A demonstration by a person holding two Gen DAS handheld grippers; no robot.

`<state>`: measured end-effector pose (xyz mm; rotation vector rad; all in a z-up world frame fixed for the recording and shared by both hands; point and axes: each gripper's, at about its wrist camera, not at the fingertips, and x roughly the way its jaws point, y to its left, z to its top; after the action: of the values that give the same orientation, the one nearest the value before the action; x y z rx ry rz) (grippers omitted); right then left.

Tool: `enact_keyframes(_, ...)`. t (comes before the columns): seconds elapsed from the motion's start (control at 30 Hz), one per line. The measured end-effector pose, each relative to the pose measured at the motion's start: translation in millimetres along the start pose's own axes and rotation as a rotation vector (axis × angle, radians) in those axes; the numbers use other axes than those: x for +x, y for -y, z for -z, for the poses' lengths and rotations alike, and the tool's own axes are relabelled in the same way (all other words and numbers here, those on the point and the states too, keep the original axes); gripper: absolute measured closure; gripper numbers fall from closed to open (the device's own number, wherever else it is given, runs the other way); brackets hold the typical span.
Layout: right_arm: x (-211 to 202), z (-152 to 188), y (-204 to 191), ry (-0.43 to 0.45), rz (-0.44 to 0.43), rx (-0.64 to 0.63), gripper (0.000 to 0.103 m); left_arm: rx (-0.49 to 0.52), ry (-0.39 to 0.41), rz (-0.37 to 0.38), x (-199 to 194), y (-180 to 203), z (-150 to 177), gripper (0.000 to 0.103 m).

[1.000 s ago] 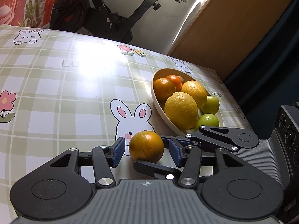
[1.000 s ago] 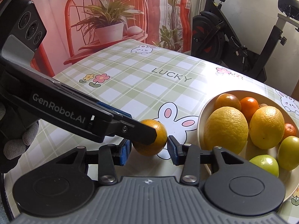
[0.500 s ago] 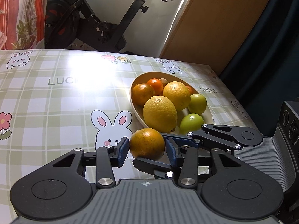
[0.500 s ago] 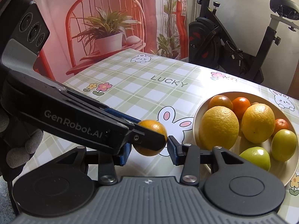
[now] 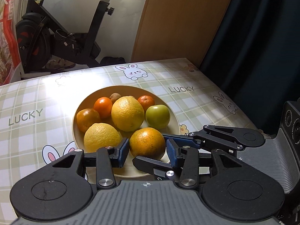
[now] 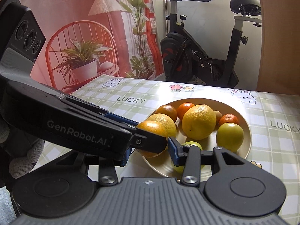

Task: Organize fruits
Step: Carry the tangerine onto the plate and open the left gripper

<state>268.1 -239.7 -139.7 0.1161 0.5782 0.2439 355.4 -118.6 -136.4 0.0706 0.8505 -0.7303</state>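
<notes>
Your fingers [image 5: 123, 154] of both grippers stand narrowly apart, squeezing one orange [image 5: 147, 143] above the bowl [image 5: 173, 116] rim; releasing unevenly, it may roll off onto the table [image 5: 202, 101].

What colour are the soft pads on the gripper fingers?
Blue. The pads show best in the left wrist view, either side of the orange.

orange [image 5: 147, 143]: speckled dark-orange skin, round, lower centre of the left wrist view, raised over the bowl's near rim
bowl [image 5: 172, 116]: cream, shallow, round, mid-frame on the checked cloth
bowl contents: two big yellow citrus [image 5: 128, 116], three smaller oranges [image 5: 87, 119], two green fruits [image 5: 157, 116], one small brown fruit at the back
</notes>
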Motion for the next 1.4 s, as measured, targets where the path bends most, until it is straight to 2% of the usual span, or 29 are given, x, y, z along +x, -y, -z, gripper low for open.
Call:
enact_keyframes(0.33,-19.6,0.4,49.0,0.036,0.077,0.083,0.058,0.061,-0.039,0.044,42.1,36.9,-25.4,0.057)
enact_keyframes(0.63,-15.2,10.0,73.5,-0.005,0.107,0.135,0.058,0.071,-0.083,0.034,65.0,39.8,-23.5,0.057)
enact_keyframes(0.9,-2.3,10.1,74.0,-0.041,0.082,0.148,0.058,0.038,-0.086,0.013,65.8,26.4,-20.6,0.057)
enact_keyframes(1.17,5.3,8.2,70.6,-0.064,0.091,0.151,0.058,0.014,-0.067,0.010,61.1,19.6,-19.5,0.055)
enact_keyframes(1.33,5.7,4.4,67.4,-0.067,0.104,0.139,0.058,-0.001,-0.041,-0.004,48.6,17.9,-17.6,0.050)
enact_keyframes(1.4,4.6,3.3,65.0,-0.065,0.111,0.133,0.057,-0.002,-0.027,-0.016,41.4,17.7,-16.5,0.043)
